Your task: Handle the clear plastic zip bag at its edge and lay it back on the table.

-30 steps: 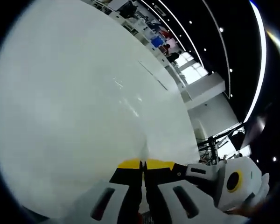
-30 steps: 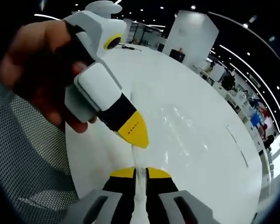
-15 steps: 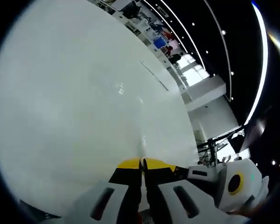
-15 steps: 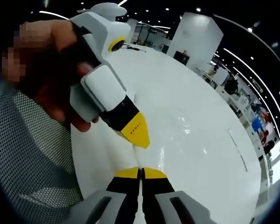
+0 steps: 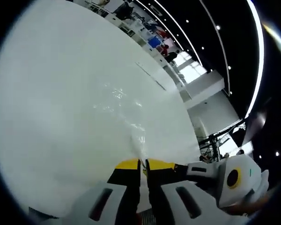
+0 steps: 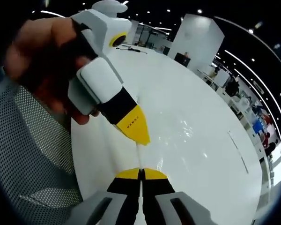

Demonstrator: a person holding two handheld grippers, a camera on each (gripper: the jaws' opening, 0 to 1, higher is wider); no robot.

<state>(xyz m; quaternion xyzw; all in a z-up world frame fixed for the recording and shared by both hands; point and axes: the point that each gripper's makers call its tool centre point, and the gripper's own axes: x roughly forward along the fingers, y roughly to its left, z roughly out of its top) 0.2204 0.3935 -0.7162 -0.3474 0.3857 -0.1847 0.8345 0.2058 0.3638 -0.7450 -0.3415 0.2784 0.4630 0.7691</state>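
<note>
The clear zip bag [image 5: 124, 101] lies across the white table [image 5: 47, 117] and shows mostly as faint glints and creases. One edge of it rises into my left gripper [image 5: 143, 163], whose yellow-tipped jaws are shut on it. In the right gripper view the bag [image 6: 187, 131] glints on the table [image 6: 206, 197]. A thin strip of its edge [image 6: 141, 157] runs from the left gripper [image 6: 139, 136] down to my right gripper [image 6: 141, 172], which is shut on it. The right gripper [image 5: 185, 169] sits just right of the left one, close beside it.
A hand [image 6: 42, 61] and a mesh sleeve [image 6: 28, 154] hold the left gripper. A thin dark line [image 5: 152, 76] crosses the table further out. Desks and people [image 5: 161, 40] stand past the far edge. Small items [image 6: 131, 47] lie at the table's far end.
The right gripper's jaws went from a narrow gap around the bag's edge to fully shut. The bag's creases near the left gripper show more. Both grippers stay close together.
</note>
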